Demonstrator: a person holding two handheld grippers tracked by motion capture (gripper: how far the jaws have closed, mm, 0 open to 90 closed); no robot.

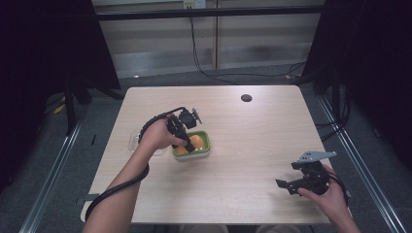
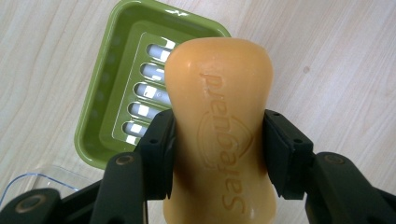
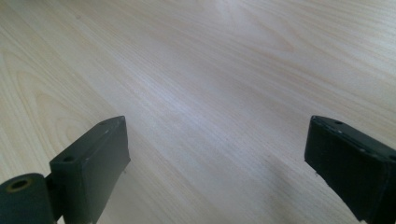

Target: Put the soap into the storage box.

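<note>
Two bare-forearmed hands carry matte black two-jaw grippers: the left gripper (image 1: 187, 141) trails a ribbed black cable along the arm, while the right gripper (image 1: 286, 185) bears a grey three-cornered plate; round screw holes mark the blocky jaws.

A recording lab it was, bare pale wooden table (image 1: 252, 145) under the held tools, black curtains (image 1: 43, 58) hung either side of them, metal rails (image 1: 53, 170) along grey floor, cables (image 1: 204, 68) trailed beyond from a wall socket (image 1: 193, 4).
</note>
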